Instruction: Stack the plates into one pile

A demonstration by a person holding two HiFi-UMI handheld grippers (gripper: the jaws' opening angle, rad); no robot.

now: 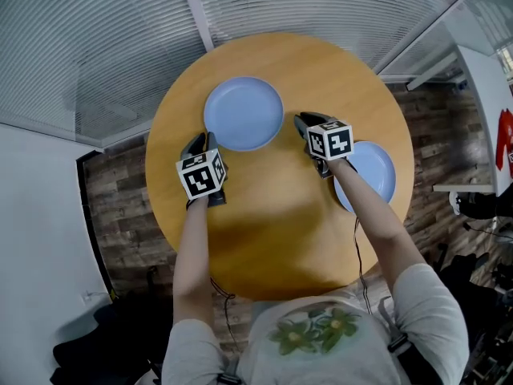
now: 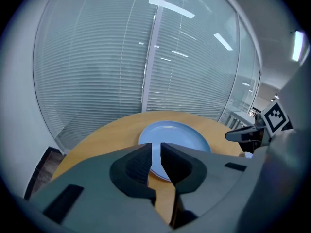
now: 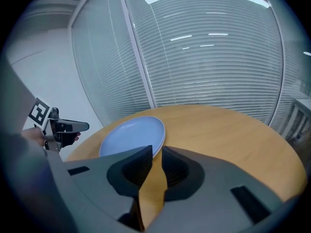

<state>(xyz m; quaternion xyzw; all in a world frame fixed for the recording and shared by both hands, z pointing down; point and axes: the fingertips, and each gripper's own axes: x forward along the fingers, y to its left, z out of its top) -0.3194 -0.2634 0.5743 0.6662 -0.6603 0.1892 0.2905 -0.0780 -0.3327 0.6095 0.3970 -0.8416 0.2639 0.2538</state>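
1. Nearest is the person, cut off by the bottom edge of the head view. Only a grey shirt (image 1: 321,335) with a green flower print and two bare forearms show.
2. The left gripper (image 1: 197,143) hovers over the round wooden table (image 1: 272,223), its tips just beside the rim of the far plate (image 1: 243,113). In its own view the left gripper's (image 2: 156,152) jaws are drawn almost together. Only a thin slit remains, with nothing in it, and blue plate (image 2: 177,134) shows through beyond.
3. The right gripper (image 1: 304,122) sits opposite, pointing at the same plate from the other side. In its own view the right gripper's (image 3: 156,154) jaws are likewise nearly closed and empty. Bare tabletop shows in the gap and the plate's (image 3: 130,132) edge lies just past the tips.
4. Each gripper's cube carries black-and-white square markers. These are patterns rather than letters, and they are the only print that can be made out.
5. A second blue plate (image 1: 377,171) lies near the table's right edge, well apart from the first. The right forearm and gripper cover its left part, so its full outline is hidden.
6. Both plates lie flat on the table, unstacked.
7. Beyond the table is dark plank flooring (image 1: 120,187), then a glass wall with horizontal blinds (image 1: 104,38).
8. At the far right something red (image 1: 504,139) is cut off by the frame, and I cannot tell what it is.
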